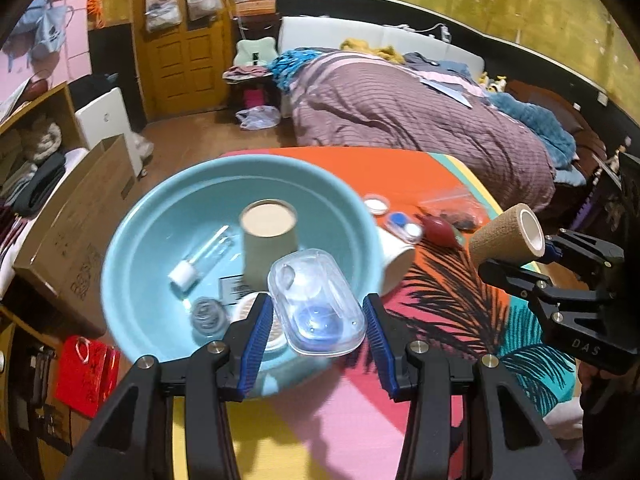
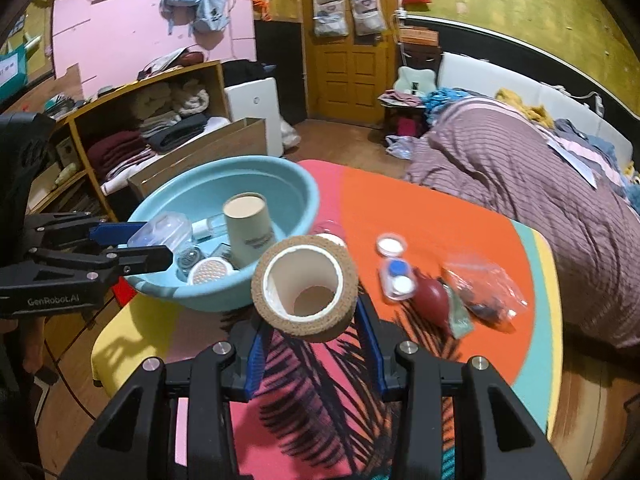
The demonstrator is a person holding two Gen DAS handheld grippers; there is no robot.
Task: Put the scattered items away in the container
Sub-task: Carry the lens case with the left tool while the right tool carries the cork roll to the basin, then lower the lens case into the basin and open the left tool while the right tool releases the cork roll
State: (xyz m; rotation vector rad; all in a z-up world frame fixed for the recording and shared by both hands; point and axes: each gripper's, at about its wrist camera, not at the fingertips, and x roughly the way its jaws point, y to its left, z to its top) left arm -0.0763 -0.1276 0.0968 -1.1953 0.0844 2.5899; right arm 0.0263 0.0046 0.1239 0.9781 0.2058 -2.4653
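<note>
1. Fingers, left gripper (image 1: 318, 336): I see the blue pads (image 1: 256, 340) spread wide, with a clear plastic case (image 1: 318, 304) between them above the near rim of the basin; I cannot tell whether either pad touches it.
2. Fingers, right gripper (image 2: 314, 344): I read them as closed on a tan bandage roll (image 2: 306, 290), its hollow core facing the lens, held above the table just right of the basin.
3. Light-blue basin (image 1: 132, 248): stands on the table's left part. Contents: an upright beige paper tube (image 1: 269, 248), a clear vial with a white cap (image 1: 200, 258), a small round grey tin (image 1: 206, 314), a round white puff-like item (image 2: 210, 271), partly hidden.
4. Table, multicoloured palm-print cloth (image 2: 440, 216): items outside the basin, to its right: a white round lid (image 2: 391, 245), a blue-and-white lens case (image 2: 398, 278), a dark red rubber bulb (image 2: 432, 295), a clear zip bag (image 2: 486, 292) with dark contents.
5. White cylinder (image 1: 396, 260): lies just beside the basin's right wall.
</note>
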